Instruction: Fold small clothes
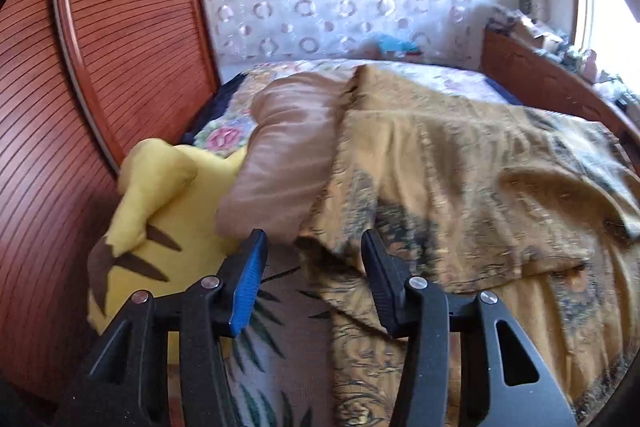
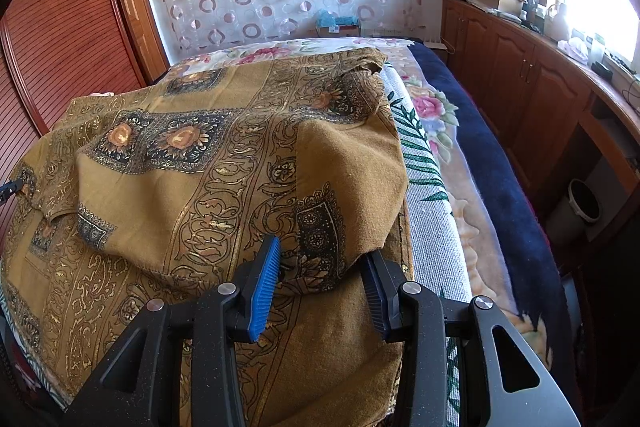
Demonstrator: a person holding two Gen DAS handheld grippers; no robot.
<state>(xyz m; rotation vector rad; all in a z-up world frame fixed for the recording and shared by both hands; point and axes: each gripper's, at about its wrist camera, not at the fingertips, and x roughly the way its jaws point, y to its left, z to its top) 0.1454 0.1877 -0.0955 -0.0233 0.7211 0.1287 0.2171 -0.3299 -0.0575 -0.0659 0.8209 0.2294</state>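
Observation:
A mustard-brown garment with black and gold floral print (image 2: 208, 163) lies spread on the bed, its right part folded over on itself. It also shows in the left wrist view (image 1: 460, 187), rumpled. My right gripper (image 2: 320, 259) is open, its blue pads either side of the folded flap's lower edge (image 2: 320, 247). My left gripper (image 1: 314, 243) is open and empty, just above the garment's near left edge. A tip of the left gripper shows at the far left of the right wrist view (image 2: 10, 187).
A yellow plush toy (image 1: 160, 227) and a pinkish-brown pillow (image 1: 288, 151) lie at the bed's left, by a slatted wooden wardrobe (image 1: 100, 47). A floral blanket (image 2: 436, 131) covers the bed. Wooden cabinets (image 2: 520, 79) run along the right under a window.

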